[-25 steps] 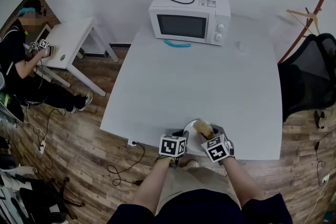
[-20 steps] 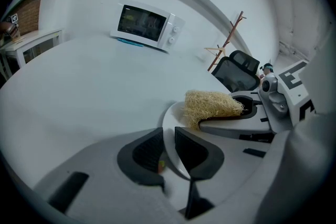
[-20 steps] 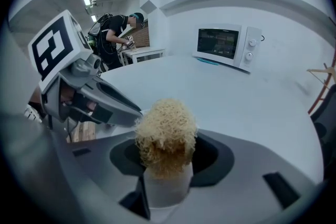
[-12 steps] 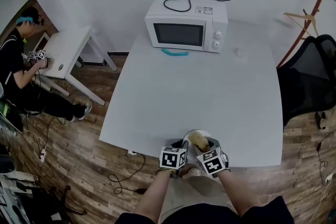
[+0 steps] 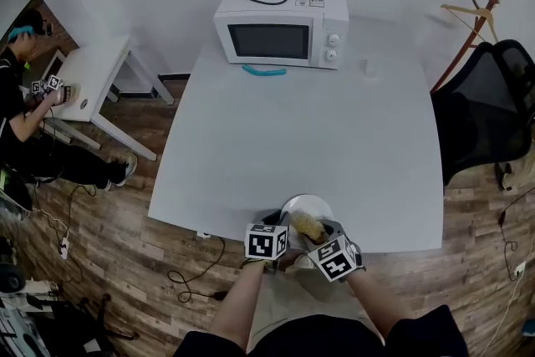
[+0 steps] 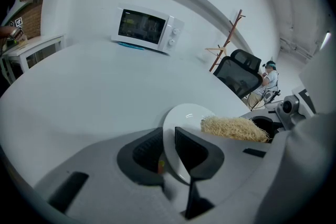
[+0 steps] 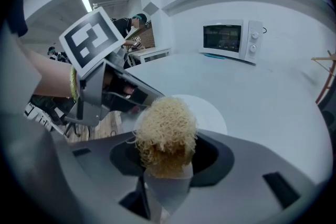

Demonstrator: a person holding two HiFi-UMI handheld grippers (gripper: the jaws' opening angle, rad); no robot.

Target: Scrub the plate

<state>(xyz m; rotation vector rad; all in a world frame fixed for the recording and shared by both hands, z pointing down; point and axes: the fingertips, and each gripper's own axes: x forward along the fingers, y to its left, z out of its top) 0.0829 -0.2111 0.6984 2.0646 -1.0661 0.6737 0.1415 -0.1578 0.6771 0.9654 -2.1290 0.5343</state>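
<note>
A white plate (image 5: pixel 305 209) is at the near edge of the white table (image 5: pixel 309 121). My left gripper (image 5: pixel 277 223) is shut on the plate's left rim; in the left gripper view the plate (image 6: pixel 181 128) stands edge-on between its jaws (image 6: pixel 169 152). My right gripper (image 5: pixel 319 232) is shut on a tan fibrous scrubber (image 5: pixel 306 223). In the right gripper view the scrubber (image 7: pixel 165 131) bulges out of the jaws over the plate (image 7: pixel 207 113). The scrubber (image 6: pixel 233 128) lies against the plate's right side.
A white microwave (image 5: pixel 280 22) with a black cord on top stands at the table's far side, a teal object (image 5: pixel 264 70) in front of it. A black office chair (image 5: pixel 485 96) is at the right. A seated person (image 5: pixel 25 96) works at a small white table (image 5: pixel 88 75) on the left.
The head view has shifted, so the scene sits further left and lower. Both grippers stay at the plate; the scrubber has moved slightly left on it.
</note>
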